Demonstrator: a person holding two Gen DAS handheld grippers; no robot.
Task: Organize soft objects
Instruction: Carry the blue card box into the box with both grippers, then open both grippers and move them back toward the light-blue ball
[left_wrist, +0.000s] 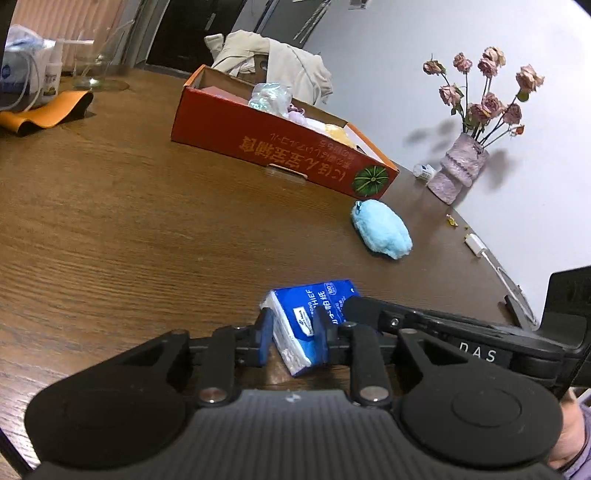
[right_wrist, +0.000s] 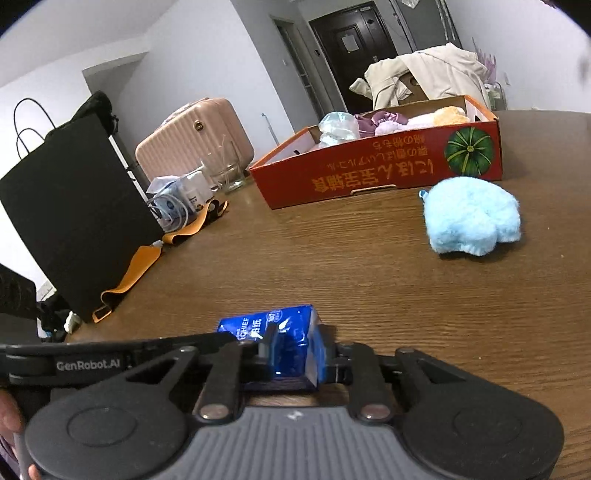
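Brown wood-grain table fills foreground. Plain white wall close behind its far edge. Pale purple vase with dried pink roses stands by wall, soft shadows thrown on it. Dark door at far end of room. Cream jacket draped beyond table, over something hidden. Pink hard-shell suitcase against side wall. Black paper bag upright at table edge, orange mat under it. Empty glass near suitcase. Light cool, even.
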